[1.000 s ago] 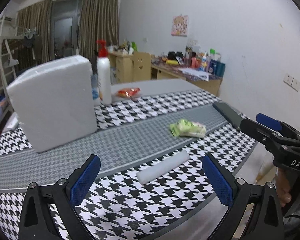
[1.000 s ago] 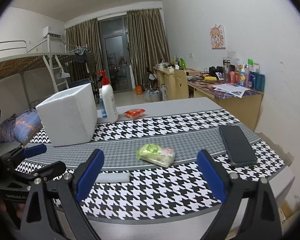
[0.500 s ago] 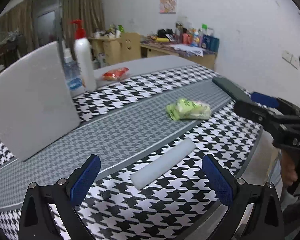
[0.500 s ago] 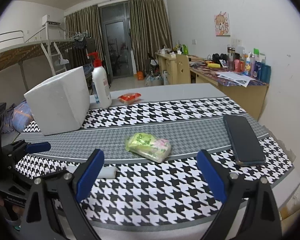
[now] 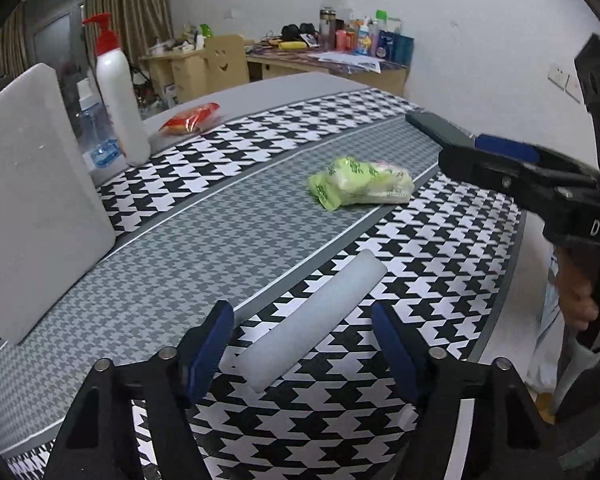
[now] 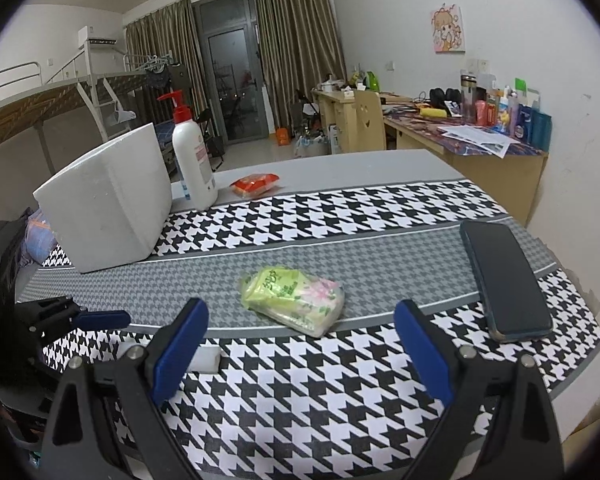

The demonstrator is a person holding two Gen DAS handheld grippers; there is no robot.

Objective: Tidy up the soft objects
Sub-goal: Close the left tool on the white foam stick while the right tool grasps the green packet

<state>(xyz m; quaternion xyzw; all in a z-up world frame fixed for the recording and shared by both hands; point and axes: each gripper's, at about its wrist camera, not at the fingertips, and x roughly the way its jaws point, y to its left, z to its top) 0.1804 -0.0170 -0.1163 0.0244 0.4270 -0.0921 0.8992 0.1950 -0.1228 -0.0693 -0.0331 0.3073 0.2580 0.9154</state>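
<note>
White foam roll [image 5: 312,320] lies diagonal at lower centre, near end between the left claw [image 5: 304,348] pads, untouched. Both claws apart; tissue pack [image 6: 294,300] just ahead of right claw [image 6: 300,344].

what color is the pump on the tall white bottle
Red. The pump on the white bottle shows best in the right wrist view.

Over the last second the left gripper [image 5: 302,346] has come down and forward to the white foam cylinder [image 5: 312,320], whose near end now lies between its narrowed, still-parted blue fingers [image 5: 212,350]. The right gripper [image 6: 300,350] has edged closer to the green tissue pack [image 6: 294,294].
</note>
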